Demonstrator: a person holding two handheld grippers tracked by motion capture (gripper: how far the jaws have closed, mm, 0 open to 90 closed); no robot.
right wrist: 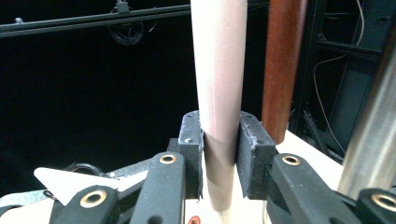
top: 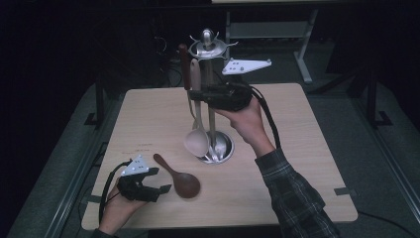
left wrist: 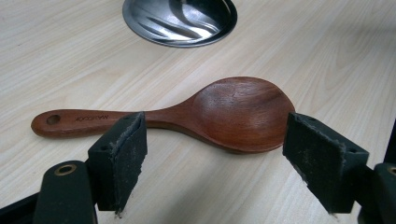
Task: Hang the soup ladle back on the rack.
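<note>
Jaws of the right gripper [right wrist: 219, 149] are clamped on the pale handle of a light wooden ladle [top: 196, 141], both pads pressing its shaft from either side in the right gripper view. In the high view the right hand [top: 246, 119] holds that gripper level, up beside the metal utensil stand [top: 214, 99], and the ladle hangs upright with its bowl low, just in front of the stand's round base [top: 224, 148]. A dark red-brown handle [right wrist: 282, 65] hangs next to the pale one, just beside it and apart from the pads; the stand's shiny pole [right wrist: 373, 140] rises at the right edge of that view. A second metal utensil seems to rest in the base dish, but its shape is hard to tell.

The left gripper [left wrist: 215, 154] lies low near the front left corner of the table [top: 297, 163], held by the left hand [top: 116, 208]. Its jaws are spread wide and grasp nothing. Between and just beyond them lies a dark wooden spoon [left wrist: 210, 114], flat on the tabletop, bowl up, with its handle running past one pad and its bowl ending close to the other; neither pad presses on it. The stand's base shows beyond the spoon, well apart from it
</note>
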